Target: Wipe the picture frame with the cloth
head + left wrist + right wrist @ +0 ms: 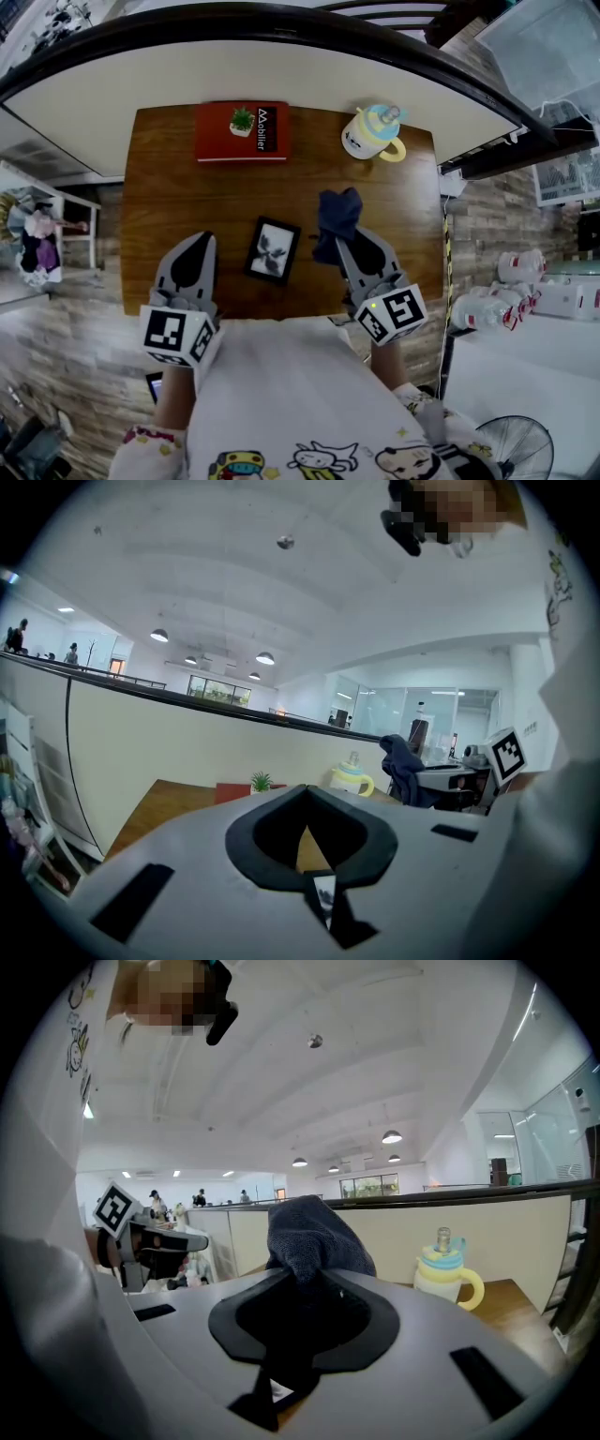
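On the wooden table [187, 187], roughly at its middle, the picture frame [273, 250] lies with its black border turned slightly askew and a dark leafy print facing up. Nothing is touching it.

At about 9 o'clock from the frame, the left gripper [200, 242] is held over the near left part of the table. Its jaws are pressed together with nothing between them, which its own view confirms [307, 794].

At about 2 o'clock from the frame, the cloth [336, 220], dark blue and bunched up, stands out from the tips of the right gripper [343, 246]. From that gripper's own view its jaws are clamped on the cloth [314, 1232], which rises in a rumpled lump above the tips [305, 1283]. The cloth is near the frame's right edge, but I see no contact with it.

Toward the far edge, at 12 o'clock from the frame, a red book [242, 132] lies flat with a small green plant [242, 120] on it. At 1 o'clock stands a lidded cup [375, 134] with a yellow handle.
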A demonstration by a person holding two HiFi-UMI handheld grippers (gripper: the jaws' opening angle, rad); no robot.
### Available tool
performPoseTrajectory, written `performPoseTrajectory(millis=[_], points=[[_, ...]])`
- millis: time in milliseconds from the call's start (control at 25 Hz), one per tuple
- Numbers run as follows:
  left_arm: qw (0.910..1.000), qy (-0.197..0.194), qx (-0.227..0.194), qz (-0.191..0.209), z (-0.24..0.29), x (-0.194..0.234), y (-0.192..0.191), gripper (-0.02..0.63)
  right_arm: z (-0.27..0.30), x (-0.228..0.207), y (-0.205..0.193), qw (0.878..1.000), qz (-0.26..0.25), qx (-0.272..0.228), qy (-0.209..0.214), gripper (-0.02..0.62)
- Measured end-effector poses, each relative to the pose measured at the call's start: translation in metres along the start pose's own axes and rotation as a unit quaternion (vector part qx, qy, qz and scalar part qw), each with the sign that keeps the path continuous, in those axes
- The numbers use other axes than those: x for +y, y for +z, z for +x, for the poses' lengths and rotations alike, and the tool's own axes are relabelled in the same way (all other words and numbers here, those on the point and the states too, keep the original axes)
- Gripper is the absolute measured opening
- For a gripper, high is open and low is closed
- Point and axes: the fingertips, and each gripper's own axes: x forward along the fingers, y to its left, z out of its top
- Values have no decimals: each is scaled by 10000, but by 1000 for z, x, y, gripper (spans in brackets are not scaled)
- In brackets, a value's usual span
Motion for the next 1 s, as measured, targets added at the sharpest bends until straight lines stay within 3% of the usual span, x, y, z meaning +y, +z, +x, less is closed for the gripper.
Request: performPoseTrajectory(millis=[1000], points=[[9999, -31, 37, 144, -3, 6, 2, 3, -4, -10, -10, 9996, 103, 62, -270, 59]])
